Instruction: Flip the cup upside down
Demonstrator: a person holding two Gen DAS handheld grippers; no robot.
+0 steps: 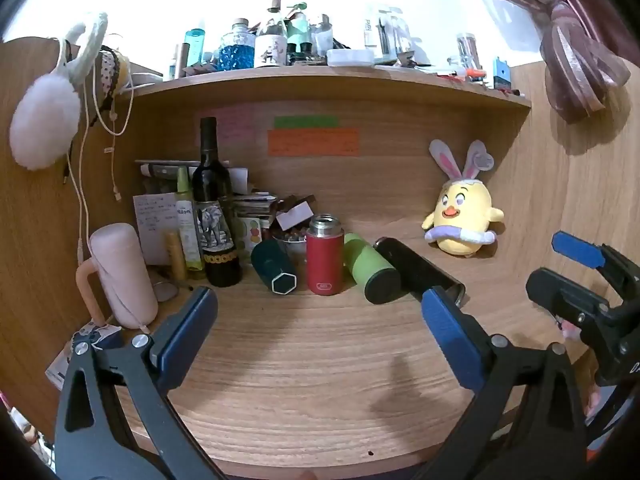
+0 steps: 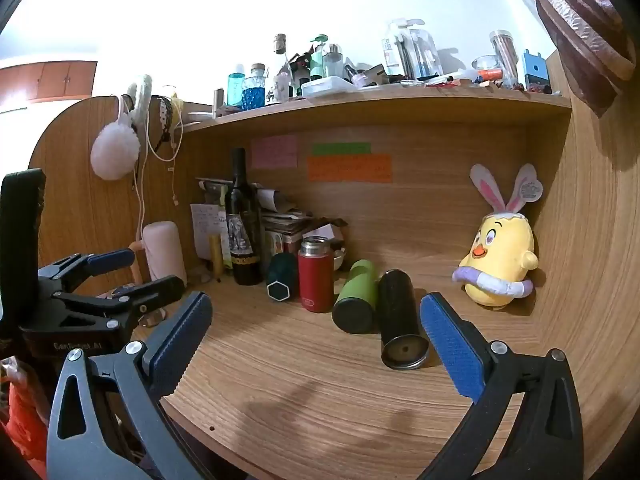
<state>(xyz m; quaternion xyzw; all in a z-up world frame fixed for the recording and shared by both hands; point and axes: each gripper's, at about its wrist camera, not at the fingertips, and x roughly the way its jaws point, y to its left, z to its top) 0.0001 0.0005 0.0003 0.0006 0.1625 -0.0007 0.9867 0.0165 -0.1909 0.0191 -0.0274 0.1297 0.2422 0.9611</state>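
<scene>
While both tongs, left tongs (image 1: 318, 322) and right tongs (image 2: 316, 326), gape wide and hold nothing above the front of the tabletop (image 1: 320, 392), the red cup (image 1: 324, 256) stands upright, mouth up, near the tabletop's back edge among lying flasks; flipping not yet begun.

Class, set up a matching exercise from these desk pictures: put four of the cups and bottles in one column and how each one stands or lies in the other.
1 red cup
2 black cup
3 wine bottle
4 green cup

a upright, dark glass, tallest
b lying, touching the black one
c upright, steel top
d lying, nearest the right gripper

Pairs: 1-c, 2-d, 3-a, 4-b
</scene>
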